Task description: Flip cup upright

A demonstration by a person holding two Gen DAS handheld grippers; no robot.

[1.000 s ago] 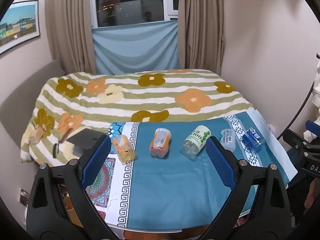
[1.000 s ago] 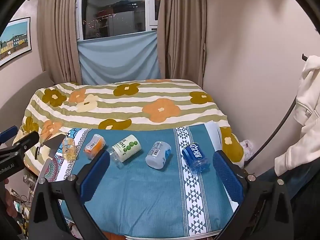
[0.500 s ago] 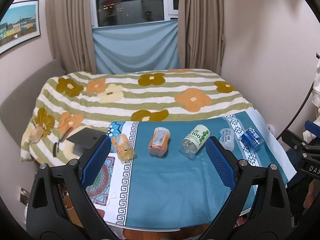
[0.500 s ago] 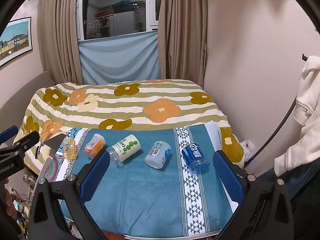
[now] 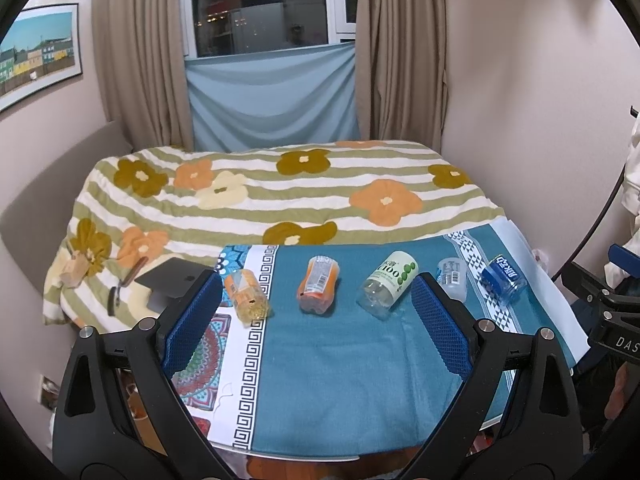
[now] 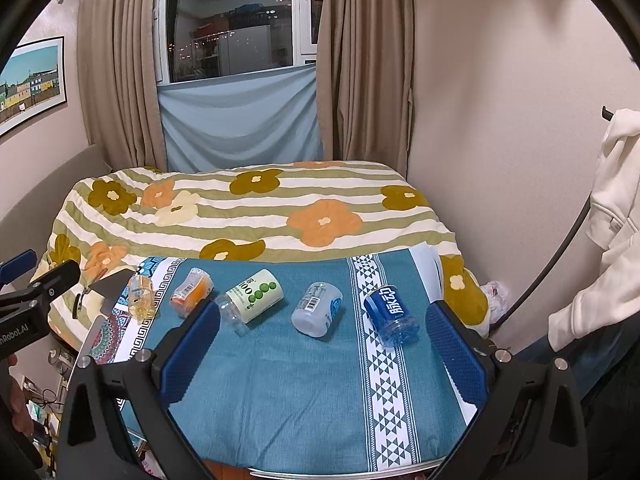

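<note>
On the teal cloth (image 5: 340,368) covering the bench, five cut-off bottle cups lie on their sides in one row. From the left: a yellow-orange cup (image 5: 246,294) on the patterned white border, an orange cup (image 5: 318,290), a white cup with green dots (image 5: 390,284), a clear cup with a barcode label (image 5: 452,280), and a blue cup (image 5: 503,285) near the right edge. Behind them spreads one bed with a striped floral blanket (image 5: 280,196); one dark laptop (image 5: 172,280) rests on its left corner. Both the left gripper (image 5: 316,324) and the right gripper (image 6: 324,348) hover short of the row, jaws spread wide, holding nothing.
</note>
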